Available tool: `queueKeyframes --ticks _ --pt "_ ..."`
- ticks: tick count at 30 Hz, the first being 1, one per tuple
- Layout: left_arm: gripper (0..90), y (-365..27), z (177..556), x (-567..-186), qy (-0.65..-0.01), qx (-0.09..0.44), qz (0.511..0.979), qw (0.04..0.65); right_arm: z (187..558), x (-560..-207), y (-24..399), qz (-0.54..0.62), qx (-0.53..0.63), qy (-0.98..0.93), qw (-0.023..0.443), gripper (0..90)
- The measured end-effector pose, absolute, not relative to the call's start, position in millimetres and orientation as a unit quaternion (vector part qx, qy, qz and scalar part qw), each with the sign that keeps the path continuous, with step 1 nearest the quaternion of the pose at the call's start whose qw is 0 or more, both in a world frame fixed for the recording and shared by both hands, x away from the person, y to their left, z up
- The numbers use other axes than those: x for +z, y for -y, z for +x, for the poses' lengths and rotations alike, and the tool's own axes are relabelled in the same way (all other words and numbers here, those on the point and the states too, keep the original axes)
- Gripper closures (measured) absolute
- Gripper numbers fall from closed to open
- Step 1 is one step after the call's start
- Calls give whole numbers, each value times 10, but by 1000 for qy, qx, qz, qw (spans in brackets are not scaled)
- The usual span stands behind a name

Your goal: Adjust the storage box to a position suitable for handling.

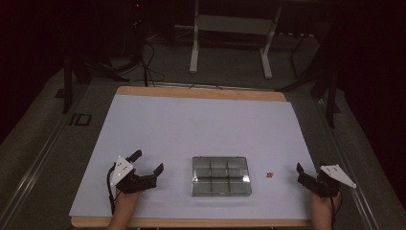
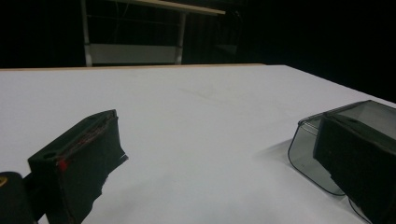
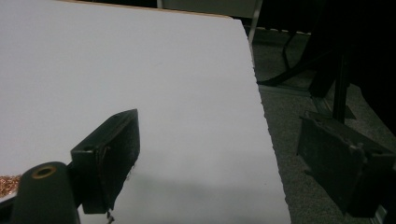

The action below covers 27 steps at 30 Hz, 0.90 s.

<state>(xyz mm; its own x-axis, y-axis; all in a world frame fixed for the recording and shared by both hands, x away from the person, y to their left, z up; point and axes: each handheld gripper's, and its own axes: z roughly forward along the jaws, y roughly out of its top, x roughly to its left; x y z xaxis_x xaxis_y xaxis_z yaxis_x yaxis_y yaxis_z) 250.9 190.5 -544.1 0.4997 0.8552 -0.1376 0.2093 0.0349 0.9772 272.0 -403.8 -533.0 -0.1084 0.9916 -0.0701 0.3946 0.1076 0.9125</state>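
From the high view the clear box sits on the tabletop between the left hand-held gripper and right hand-held gripper, both released and empty, copper bits lying right of it; the left gripper view shows the box behind one jaw; the right gripper view shows copper bits at left.

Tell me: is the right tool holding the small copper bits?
No. The right tool stands open and holds nothing, apart from the copper bits on the table.
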Motion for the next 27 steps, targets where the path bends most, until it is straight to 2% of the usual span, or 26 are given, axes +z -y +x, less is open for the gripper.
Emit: queueKeyframes --ticks 11,15,19,23,27 --pt "16 -1881 2511 -5435 -422 282 641 575 2718 -5329 4013 550 373 -631 401 141" --pt "16 -1895 2541 -5430 -431 270 643 572 2752 -5325 4015 553 367 -639 389 142" --pt "16 -1909 2580 -5425 -430 248 651 575 2804 -5316 4027 545 377 -664 346 152" --pt "16 -1898 2610 -5407 -425 221 661 578 2822 -5287 3987 527 382 -681 336 151" --pt "16 -1840 2631 -5349 -417 195 677 574 2826 -5247 3897 495 405 -706 305 136"
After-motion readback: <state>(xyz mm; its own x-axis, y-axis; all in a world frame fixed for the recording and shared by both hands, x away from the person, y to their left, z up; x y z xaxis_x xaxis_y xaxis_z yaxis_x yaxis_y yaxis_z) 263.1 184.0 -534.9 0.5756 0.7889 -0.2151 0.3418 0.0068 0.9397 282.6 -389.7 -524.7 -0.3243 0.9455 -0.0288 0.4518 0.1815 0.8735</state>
